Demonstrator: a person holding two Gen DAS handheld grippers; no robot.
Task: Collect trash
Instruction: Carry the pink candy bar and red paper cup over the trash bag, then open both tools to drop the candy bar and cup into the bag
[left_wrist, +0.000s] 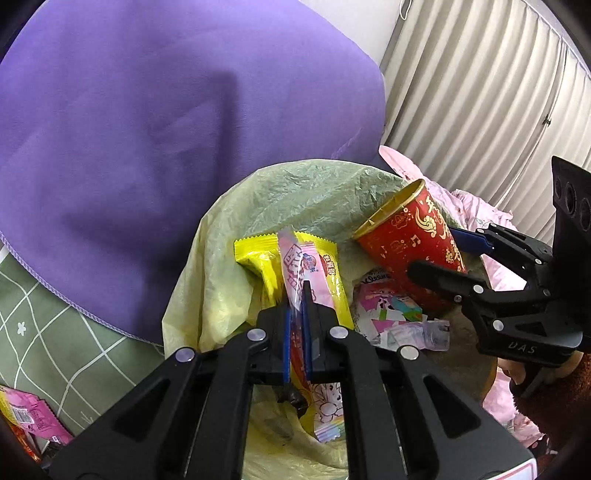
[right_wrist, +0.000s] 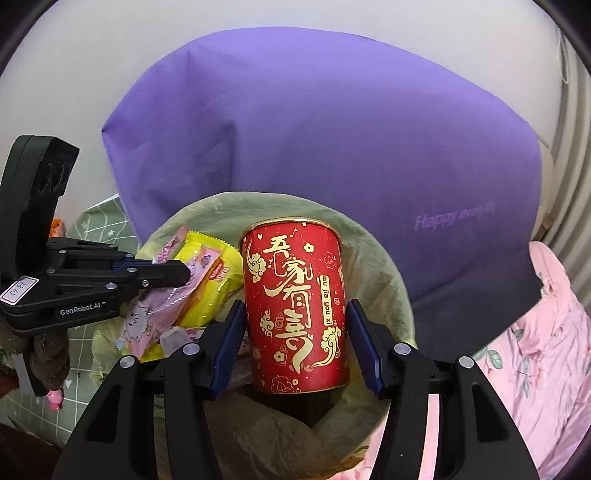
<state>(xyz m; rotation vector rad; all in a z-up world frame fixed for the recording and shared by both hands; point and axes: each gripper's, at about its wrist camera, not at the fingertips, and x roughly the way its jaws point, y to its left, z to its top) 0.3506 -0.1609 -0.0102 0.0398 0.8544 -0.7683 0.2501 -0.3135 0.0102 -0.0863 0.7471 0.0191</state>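
Note:
My left gripper (left_wrist: 297, 295) is shut on a pink snack wrapper (left_wrist: 291, 258) and a yellow wrapper (left_wrist: 258, 258), which hang over the bin lined with a yellow-green bag (left_wrist: 295, 192). In the right wrist view the left gripper (right_wrist: 181, 273) comes in from the left with the same yellow wrapper (right_wrist: 207, 284) and pink wrapper (right_wrist: 147, 317). My right gripper (right_wrist: 295, 306) is shut on a red paper cup with gold lettering (right_wrist: 291, 266), held over the bag-lined bin (right_wrist: 380, 266). The left wrist view shows that red cup (left_wrist: 410, 229) tilted, mouth to the upper left, in the right gripper (left_wrist: 434, 251).
A colourful wrapper (left_wrist: 391, 310) lies inside the bin. A big purple pillow (right_wrist: 314, 129) stands right behind it. Pink floral fabric (right_wrist: 535, 332) lies to the right, a green checked sheet (left_wrist: 55, 332) to the left with more snack packets (left_wrist: 22, 417). A ribbed curtain (left_wrist: 480, 92) hangs behind.

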